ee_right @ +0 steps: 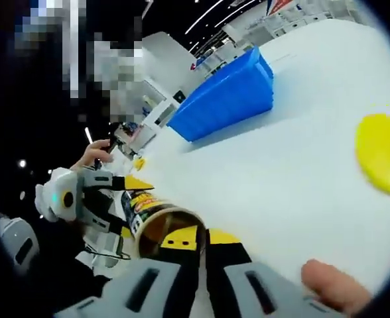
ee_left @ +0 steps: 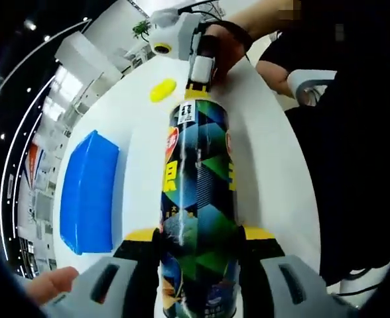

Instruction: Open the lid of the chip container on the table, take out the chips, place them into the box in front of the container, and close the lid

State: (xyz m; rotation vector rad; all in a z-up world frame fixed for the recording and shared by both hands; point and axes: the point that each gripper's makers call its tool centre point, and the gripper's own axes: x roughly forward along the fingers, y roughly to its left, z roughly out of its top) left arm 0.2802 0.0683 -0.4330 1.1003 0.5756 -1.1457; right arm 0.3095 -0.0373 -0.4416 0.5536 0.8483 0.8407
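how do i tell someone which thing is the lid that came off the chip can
Start from the white table and find the big blue box. The lid lies flat on the bare tabletop apart from the box, beyond the open end of the chip can. It is the small round yellow disc, the only loose yellow thing there.

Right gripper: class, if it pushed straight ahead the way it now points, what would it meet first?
The right gripper sits at the open mouth of the chip container, so it would probably enter the container; depth inside is unclear. The left gripper clamps the container.
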